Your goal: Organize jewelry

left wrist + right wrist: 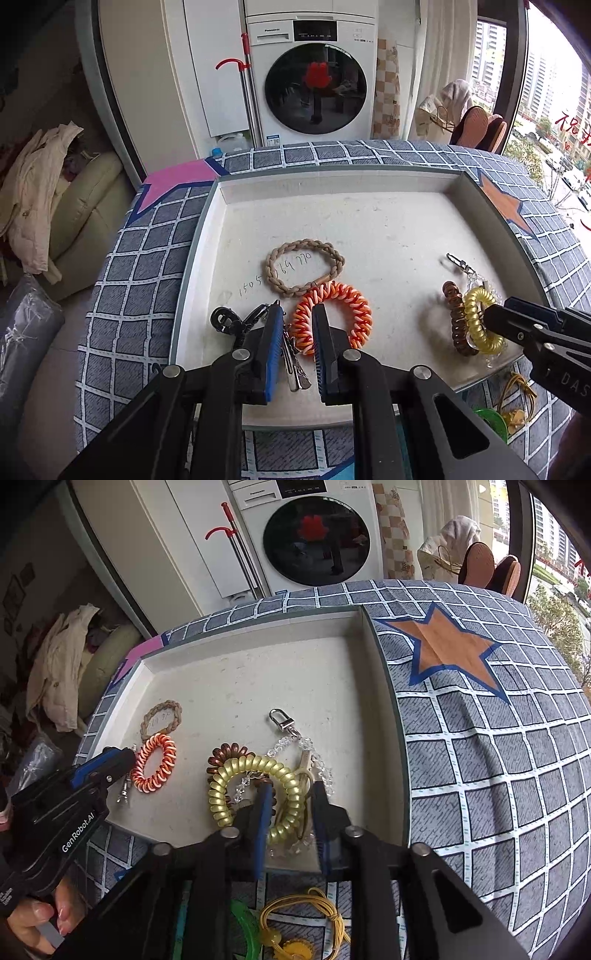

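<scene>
A shallow white tray [369, 221] lies on a checked cloth and holds the jewelry. My left gripper [297, 314] is open over its near edge, its fingers astride silver hair clips [293, 365] and the edge of an orange-white coil tie [332, 317]. A beige braided band [304, 269] and a black claw clip [225, 319] lie nearby. My right gripper [290, 794] is open, its fingers on either side of a yellow coil tie [255, 794]. A brown coil tie [225, 757] and a crystal chain with a silver clasp [284, 723] lie with it.
On the cloth in front of the tray lie a yellow cord loop [306, 919] and a green ring [240, 923]. A washing machine [314, 74] stands behind the table. A sofa with clothes [55, 206] is at the left, a window at the right.
</scene>
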`<state>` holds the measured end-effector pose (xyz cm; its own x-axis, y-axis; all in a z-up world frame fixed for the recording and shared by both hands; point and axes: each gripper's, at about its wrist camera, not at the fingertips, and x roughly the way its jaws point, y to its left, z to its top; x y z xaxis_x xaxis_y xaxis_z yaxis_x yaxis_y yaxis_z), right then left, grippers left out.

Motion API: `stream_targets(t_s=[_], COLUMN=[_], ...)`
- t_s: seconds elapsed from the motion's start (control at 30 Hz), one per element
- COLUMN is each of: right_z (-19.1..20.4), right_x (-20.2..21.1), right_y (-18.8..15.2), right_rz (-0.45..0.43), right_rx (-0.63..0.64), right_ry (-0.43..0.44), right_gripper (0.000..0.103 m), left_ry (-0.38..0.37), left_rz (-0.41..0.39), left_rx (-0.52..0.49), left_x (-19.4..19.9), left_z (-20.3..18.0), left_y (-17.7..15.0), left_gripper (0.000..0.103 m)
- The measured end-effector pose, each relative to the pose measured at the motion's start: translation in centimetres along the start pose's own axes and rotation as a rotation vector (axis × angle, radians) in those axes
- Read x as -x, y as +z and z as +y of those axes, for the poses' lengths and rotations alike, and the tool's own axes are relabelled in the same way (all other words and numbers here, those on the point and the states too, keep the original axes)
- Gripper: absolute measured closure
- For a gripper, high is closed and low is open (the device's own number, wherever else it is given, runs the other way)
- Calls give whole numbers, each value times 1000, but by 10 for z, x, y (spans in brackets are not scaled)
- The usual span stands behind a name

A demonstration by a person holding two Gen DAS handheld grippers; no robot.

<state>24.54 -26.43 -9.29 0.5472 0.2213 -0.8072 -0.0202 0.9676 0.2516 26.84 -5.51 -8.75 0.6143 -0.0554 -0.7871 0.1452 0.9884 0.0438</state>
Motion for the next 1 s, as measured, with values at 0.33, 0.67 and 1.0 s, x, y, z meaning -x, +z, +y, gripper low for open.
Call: stream_targets(t_s=[0.33, 0.67, 1.0], right_z=[1, 4, 18], right_x=[35, 75, 104], right_y=[-4, -25, -63], right_rz=[-73, -129, -160], right_rx=[-29, -49, -16], right_ry=[8, 57, 92], right_gripper=[36, 13, 0], left_ry=[-4, -43, -66], left_rz=[-73, -135, -147], left_rx=[3, 6, 35], left_x=[31, 79, 124], left_z=[2, 6, 17], left_y=[1, -20, -60], left_gripper=[0, 0, 0])
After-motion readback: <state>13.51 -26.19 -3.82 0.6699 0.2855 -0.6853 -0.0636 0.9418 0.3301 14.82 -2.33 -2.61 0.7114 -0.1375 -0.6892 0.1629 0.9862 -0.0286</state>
